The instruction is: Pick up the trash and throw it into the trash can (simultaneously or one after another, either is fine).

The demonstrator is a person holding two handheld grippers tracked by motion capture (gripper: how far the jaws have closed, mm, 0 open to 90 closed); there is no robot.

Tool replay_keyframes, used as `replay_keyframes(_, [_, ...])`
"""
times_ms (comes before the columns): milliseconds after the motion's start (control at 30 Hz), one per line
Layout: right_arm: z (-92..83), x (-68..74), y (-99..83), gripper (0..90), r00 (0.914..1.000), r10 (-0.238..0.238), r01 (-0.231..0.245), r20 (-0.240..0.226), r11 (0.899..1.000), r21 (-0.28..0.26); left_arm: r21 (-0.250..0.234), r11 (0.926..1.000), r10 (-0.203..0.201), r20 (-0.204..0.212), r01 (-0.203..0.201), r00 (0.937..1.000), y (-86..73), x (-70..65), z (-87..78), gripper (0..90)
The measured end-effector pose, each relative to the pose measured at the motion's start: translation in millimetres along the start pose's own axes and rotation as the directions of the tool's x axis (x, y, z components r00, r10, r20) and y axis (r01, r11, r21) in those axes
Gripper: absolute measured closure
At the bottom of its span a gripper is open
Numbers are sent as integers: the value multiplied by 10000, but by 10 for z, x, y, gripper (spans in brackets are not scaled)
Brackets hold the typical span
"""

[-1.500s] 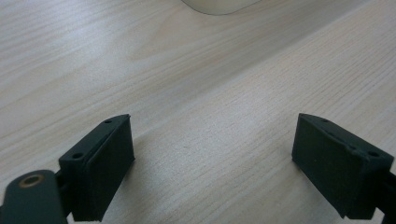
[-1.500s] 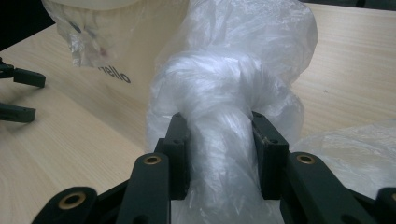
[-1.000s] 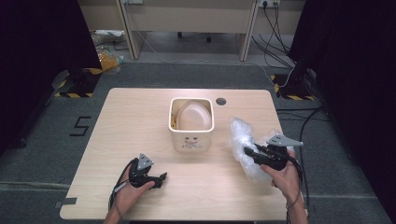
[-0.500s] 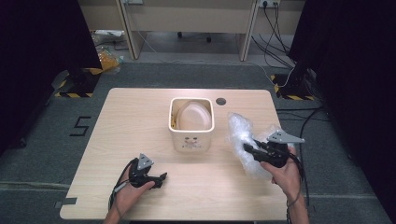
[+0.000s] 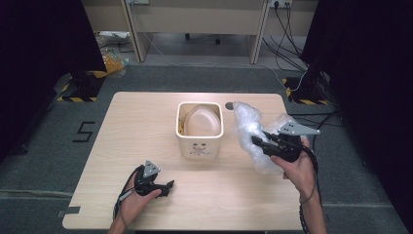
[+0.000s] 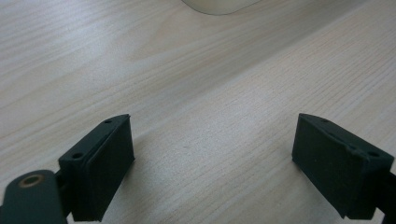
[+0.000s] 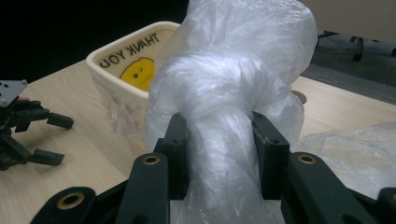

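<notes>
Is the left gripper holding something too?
No, the left gripper has its black jaws wide apart over the bare light wooden table, with nothing between them.

Cream bin [image 5: 199,141] on wooden table [image 5: 131,131]

One wooden table [image 5: 146,126], one cream square bin [image 5: 199,141] with one pale lining inside [image 5: 200,121], one knotted clear plastic bag [image 5: 251,129], two handheld grippers, left [image 5: 168,185] and right [image 5: 257,142]

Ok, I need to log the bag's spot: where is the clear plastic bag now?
In the high view, the plastic bag is at the table's right side, just right of the cream bin, clamped in the right gripper.
</notes>
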State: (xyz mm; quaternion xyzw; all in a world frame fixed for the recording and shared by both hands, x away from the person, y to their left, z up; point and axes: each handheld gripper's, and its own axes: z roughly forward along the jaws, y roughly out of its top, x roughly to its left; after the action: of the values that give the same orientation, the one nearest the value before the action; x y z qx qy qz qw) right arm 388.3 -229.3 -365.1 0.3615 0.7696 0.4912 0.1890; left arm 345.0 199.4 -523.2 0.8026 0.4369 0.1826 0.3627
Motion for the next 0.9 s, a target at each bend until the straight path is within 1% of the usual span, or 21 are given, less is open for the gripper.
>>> replay_keyframes(100, [13,3,104,643,9999,-146,146,-19,9999,-42,47,10000,55,-3,-55,10000,1,3,-3,119])
replay_keyframes(167, [35,15,164,643,9997,-210,210,-82,9998,-26,-1,10000,-2,-7,2,10000,0,0,0,119])
replay_keyframes(367, [158,75,317,643,9979,-597,601,-248,9981,128,-44,10000,-9,-33,9,10000,-2,-2,3,119])
replay_keyframes(467, [229,107,384,642,9969,-674,683,-393,9975,203,-40,10000,-8,-33,7,10000,-2,-2,3,119])
replay_keyframes(633, [342,159,452,642,9953,-624,640,-736,9978,192,-40,10000,-2,-30,2,10000,-2,-2,3,119])
replay_keyframes(900, [521,244,589,642,9913,-734,768,-1096,9967,270,-9,10000,30,-23,-30,10000,-2,0,1,119])
